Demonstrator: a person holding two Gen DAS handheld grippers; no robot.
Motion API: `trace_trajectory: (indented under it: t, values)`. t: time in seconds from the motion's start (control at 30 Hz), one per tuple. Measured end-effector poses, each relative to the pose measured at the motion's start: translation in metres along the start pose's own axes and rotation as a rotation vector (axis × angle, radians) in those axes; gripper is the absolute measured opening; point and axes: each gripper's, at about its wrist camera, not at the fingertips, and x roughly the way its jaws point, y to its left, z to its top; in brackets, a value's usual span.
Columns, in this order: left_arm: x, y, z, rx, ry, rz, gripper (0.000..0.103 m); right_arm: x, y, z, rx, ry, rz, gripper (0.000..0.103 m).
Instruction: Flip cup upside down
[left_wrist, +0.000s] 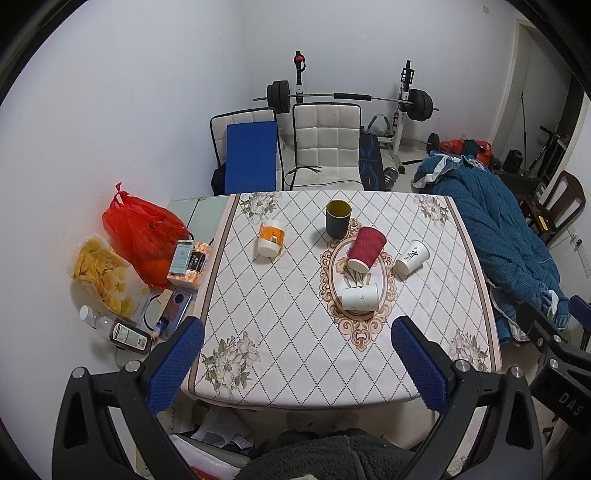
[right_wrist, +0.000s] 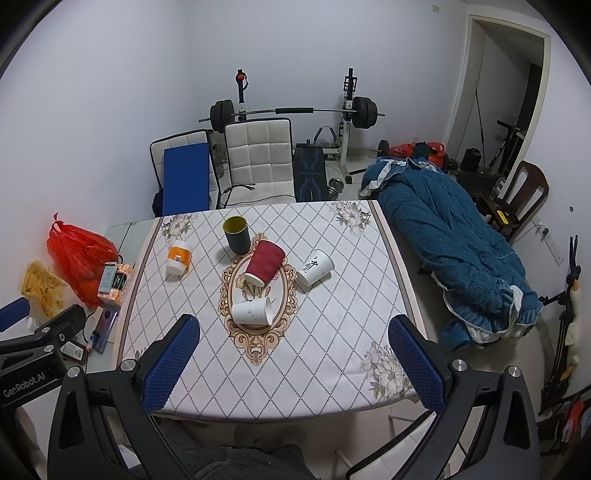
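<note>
Several cups are on the patterned table (left_wrist: 280, 332). A dark cup with a yellow inside (left_wrist: 338, 218) (right_wrist: 236, 229) stands upright at the back. A red ribbed cup (left_wrist: 366, 250) (right_wrist: 264, 267), a white cup with black writing (left_wrist: 412, 257) (right_wrist: 315, 272), a plain white cup (left_wrist: 359, 297) (right_wrist: 252, 312) and an orange-and-white cup (left_wrist: 272, 238) (right_wrist: 178, 257) lie on their sides. My left gripper (left_wrist: 295, 350) and my right gripper (right_wrist: 293, 347) are both open and empty, held above the table's near edge.
A red bag (left_wrist: 142, 232), a snack bag (left_wrist: 103, 277), boxes, bottles and a phone (left_wrist: 176, 306) lie on the ledge left of the table. White chairs (left_wrist: 327, 144) and a barbell rack stand behind. A blue quilt (right_wrist: 447, 240) lies at the right.
</note>
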Motion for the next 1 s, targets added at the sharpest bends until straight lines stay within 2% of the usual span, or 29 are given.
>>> trace_trajectory:
  t: [0.43, 0.53, 0.6, 0.8, 1.0]
  values:
    - [0.008, 0.0, 0.001, -0.002, 0.008, 0.001, 0.103, 0.003, -0.001, -0.002, -0.003, 0.008, 0.01, 0.103]
    - [0.018, -0.002, -0.002, -0.003, 0.02, 0.006, 0.103, 0.007, -0.001, -0.003, -0.001, 0.016, 0.013, 0.103]
    - [0.038, -0.003, -0.005, -0.013, 0.056, 0.004, 0.103, 0.015, -0.002, -0.003, 0.0, 0.033, 0.014, 0.103]
    - [0.095, -0.012, -0.026, -0.022, 0.165, 0.033, 0.103, 0.063, -0.012, -0.015, -0.003, 0.128, -0.001, 0.103]
    - [0.142, -0.023, -0.04, -0.014, 0.262, 0.067, 0.103, 0.139, -0.028, -0.04, -0.013, 0.271, -0.027, 0.103]
